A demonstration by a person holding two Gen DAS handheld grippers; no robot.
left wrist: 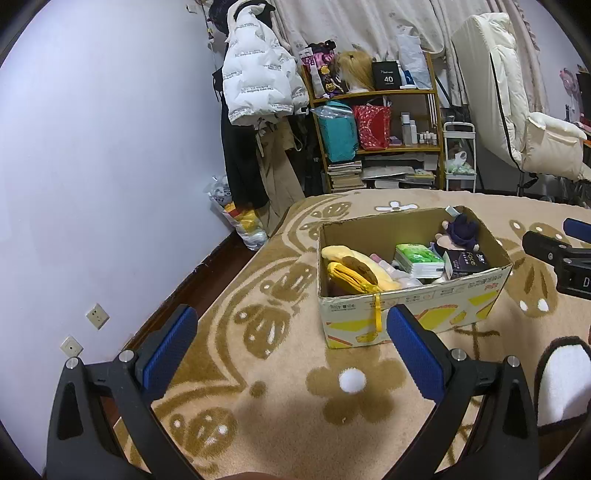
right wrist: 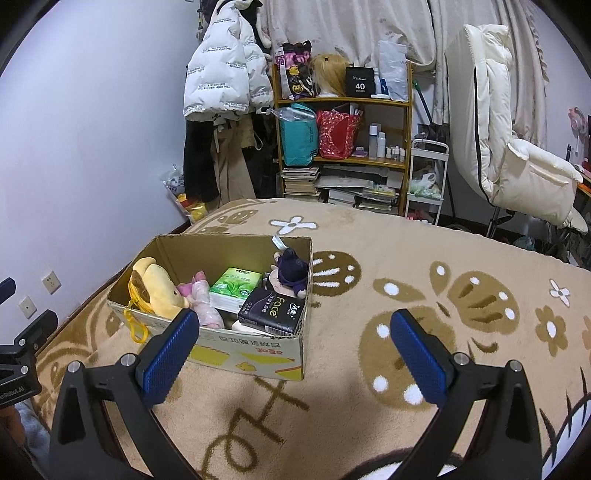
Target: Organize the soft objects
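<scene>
Cardboard box sits on the patterned blanket, long axis running 7-to-1 o'clock in the right wrist view. Right gripper, jaws spread and empty, is judged the nearer: box at 11 o'clock. Left gripper, likewise spread and empty, finds it at 1 o'clock. Yellow plush lies inside at the box's left end, along its short side.

Home bedroom: blanket-covered bed, hung jacket, cluttered shelf, curtains.
</scene>
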